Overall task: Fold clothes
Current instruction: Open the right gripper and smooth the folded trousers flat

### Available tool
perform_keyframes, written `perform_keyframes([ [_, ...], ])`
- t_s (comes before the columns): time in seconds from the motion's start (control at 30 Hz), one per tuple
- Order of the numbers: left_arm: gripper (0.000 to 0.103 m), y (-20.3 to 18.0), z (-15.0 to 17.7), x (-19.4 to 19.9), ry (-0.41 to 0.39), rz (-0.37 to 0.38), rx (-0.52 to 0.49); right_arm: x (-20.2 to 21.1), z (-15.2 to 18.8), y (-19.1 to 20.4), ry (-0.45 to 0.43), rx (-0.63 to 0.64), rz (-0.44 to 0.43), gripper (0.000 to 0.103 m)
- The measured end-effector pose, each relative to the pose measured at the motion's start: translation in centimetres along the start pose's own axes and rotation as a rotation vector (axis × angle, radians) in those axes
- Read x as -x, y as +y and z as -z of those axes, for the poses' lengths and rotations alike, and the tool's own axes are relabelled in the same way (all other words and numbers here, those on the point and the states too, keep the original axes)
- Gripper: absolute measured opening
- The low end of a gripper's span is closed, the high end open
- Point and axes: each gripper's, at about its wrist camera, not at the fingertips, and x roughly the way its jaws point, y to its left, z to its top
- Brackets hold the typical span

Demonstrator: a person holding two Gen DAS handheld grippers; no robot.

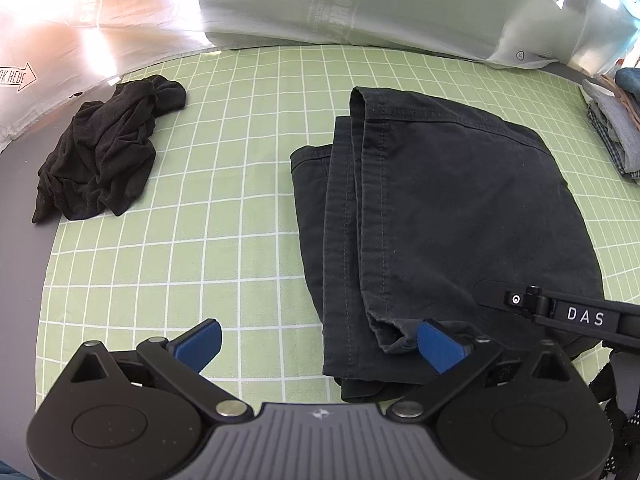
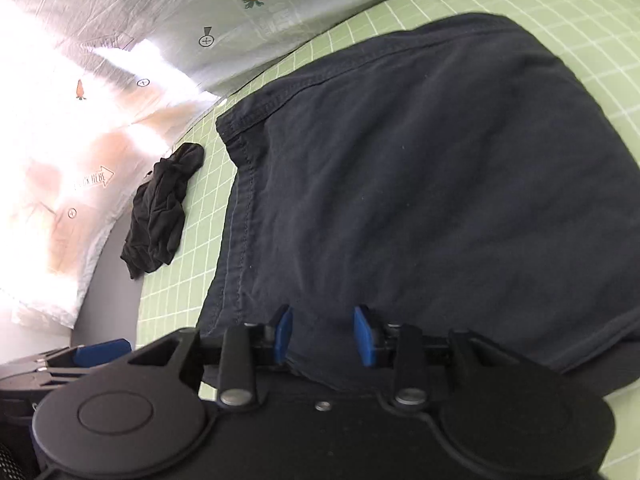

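Observation:
A dark navy folded garment lies on the green grid mat, right of centre; it fills the right wrist view. My left gripper is open wide at the garment's near left corner, its right pad touching the hem. My right gripper is open with its jaws a hand's breadth apart, low over the garment's near edge, holding nothing. Its body also shows in the left wrist view. A crumpled black garment lies at the mat's far left; it also shows in the right wrist view.
A pale sheet printed with carrots hangs behind the mat. A stack of grey and checked clothes sits at the far right edge. Grey table surface borders the mat on the left.

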Motion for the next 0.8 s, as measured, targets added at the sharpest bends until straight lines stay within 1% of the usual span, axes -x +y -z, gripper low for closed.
perform_keyframes([
  [0.03, 0.103, 0.1, -0.2, 0.2, -0.007, 0.007, 0.004, 0.0, -0.5, 0.5, -0.009, 0.034, 0.024, 0.047],
  [0.17, 0.103, 0.0, -1.5, 0.2, -0.035, 0.011, 0.008, 0.7, -2.2, 1.0, -0.063, 0.090, 0.089, 0.052],
  [0.2, 0.103, 0.0, -1.7, 0.0, -0.037, 0.008, 0.006, 0.8, -2.6, 1.1, -0.075, 0.099, 0.116, 0.058],
  [0.23, 0.103, -0.2, -2.0, -0.3, -0.034, 0.004, 0.002, 1.1, -2.9, 0.8, -0.084, 0.106, 0.146, 0.068],
  [0.3, 0.103, -0.5, -2.3, -1.0, -0.025, 0.002, -0.009, 1.7, -3.3, 0.2, -0.101, 0.120, 0.205, 0.076],
  [0.37, 0.103, -0.9, -2.6, -1.7, -0.016, 0.012, -0.021, 2.6, -3.5, -0.8, -0.110, 0.121, 0.255, 0.078],
  [0.4, 0.103, -1.1, -2.8, -2.0, -0.010, 0.016, -0.028, 3.1, -3.7, -1.4, -0.114, 0.121, 0.280, 0.084],
  [0.43, 0.103, -1.4, -3.0, -2.4, -0.003, 0.017, -0.036, 3.1, -3.9, -1.9, -0.112, 0.121, 0.305, 0.092],
  [0.5, 0.103, -1.8, -3.4, -3.4, 0.012, 0.013, -0.052, 3.1, -4.5, -2.8, -0.107, 0.121, 0.354, 0.100],
  [0.6, 0.103, -2.0, -4.0, -4.9, 0.037, 0.008, -0.069, 2.7, -5.4, -4.2, -0.091, 0.118, 0.417, 0.101],
  [0.73, 0.103, -1.5, -4.8, -7.1, 0.078, 0.001, -0.069, 1.4, -6.9, -6.2, -0.043, 0.098, 0.443, 0.101],
  [0.8, 0.103, -1.2, -5.2, -8.2, 0.096, -0.012, -0.074, 0.5, -7.7, -6.8, -0.020, 0.113, 0.466, 0.102],
])
